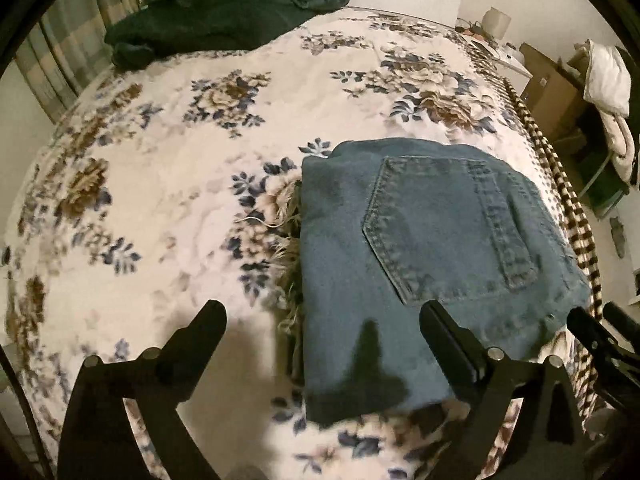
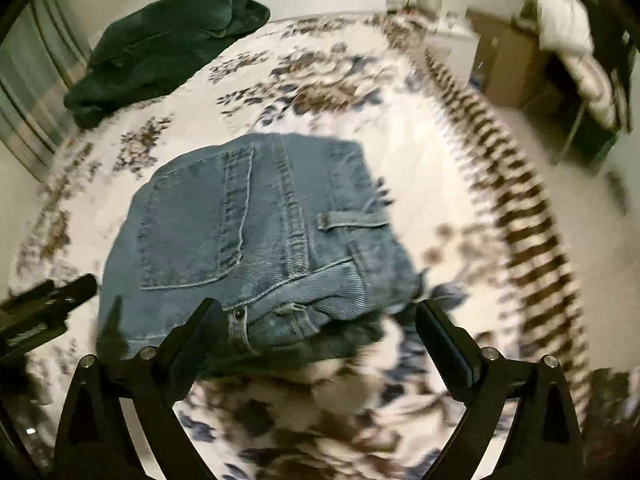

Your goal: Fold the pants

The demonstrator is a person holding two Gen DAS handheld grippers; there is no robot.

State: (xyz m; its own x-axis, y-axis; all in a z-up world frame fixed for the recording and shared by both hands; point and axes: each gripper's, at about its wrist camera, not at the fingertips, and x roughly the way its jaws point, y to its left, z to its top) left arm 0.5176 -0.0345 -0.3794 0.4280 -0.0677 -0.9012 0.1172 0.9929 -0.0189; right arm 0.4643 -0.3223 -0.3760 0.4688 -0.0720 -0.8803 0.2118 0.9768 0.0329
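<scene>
Blue jeans (image 1: 424, 248) lie folded into a compact stack on the floral bedspread (image 1: 160, 184), back pocket up, frayed hems sticking out at the left side. My left gripper (image 1: 324, 320) is open and empty, hovering over the stack's near left edge. My right gripper (image 2: 320, 316) is open and empty above the near edge of the jeans (image 2: 256, 232), by the waistband button. The right gripper's tip shows at the right edge of the left wrist view (image 1: 596, 332); the left gripper shows at the left of the right wrist view (image 2: 44, 308). The right wrist view is motion-blurred.
A dark green garment (image 1: 224, 12) lies bunched at the far left of the bed; it also shows in the right wrist view (image 2: 160, 44). The bed's striped edge (image 1: 560, 200) runs along the right. Cardboard boxes (image 1: 552, 92) and a chair with white bedding (image 1: 608, 92) stand beyond.
</scene>
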